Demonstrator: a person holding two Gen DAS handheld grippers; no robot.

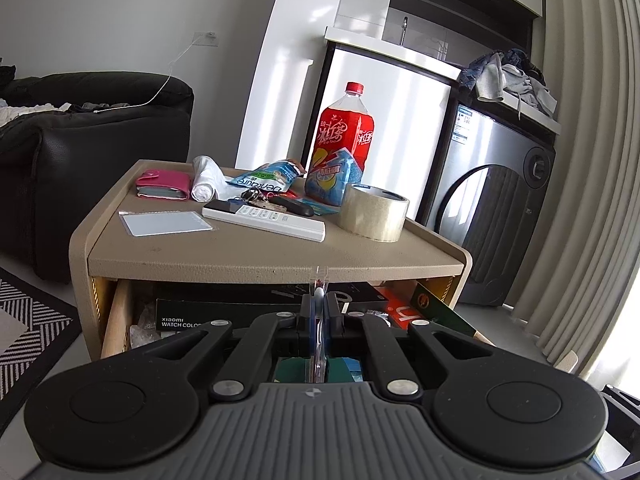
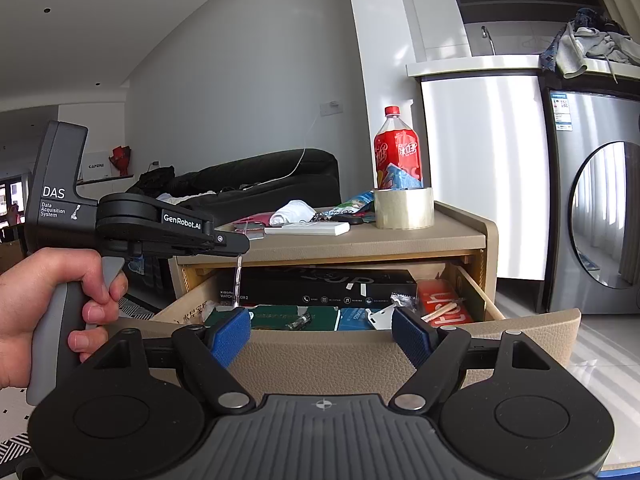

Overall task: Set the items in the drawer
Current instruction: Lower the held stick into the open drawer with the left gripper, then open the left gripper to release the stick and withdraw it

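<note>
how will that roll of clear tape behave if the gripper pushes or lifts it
The tape roll lies flat on its side ring, so a push probably slides it rather than rolls it. It looks rigid and light. Its glossy wall may be slippery; tipped on edge, it would likely roll off the cabinet top.

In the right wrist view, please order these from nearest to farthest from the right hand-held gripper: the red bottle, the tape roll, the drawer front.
From the right hand-held gripper:
1. Drawer front, directly between its open fingers.
2. Tape roll, on the cabinet top, right side.
3. Red bottle, standing behind the tape roll.
</note>
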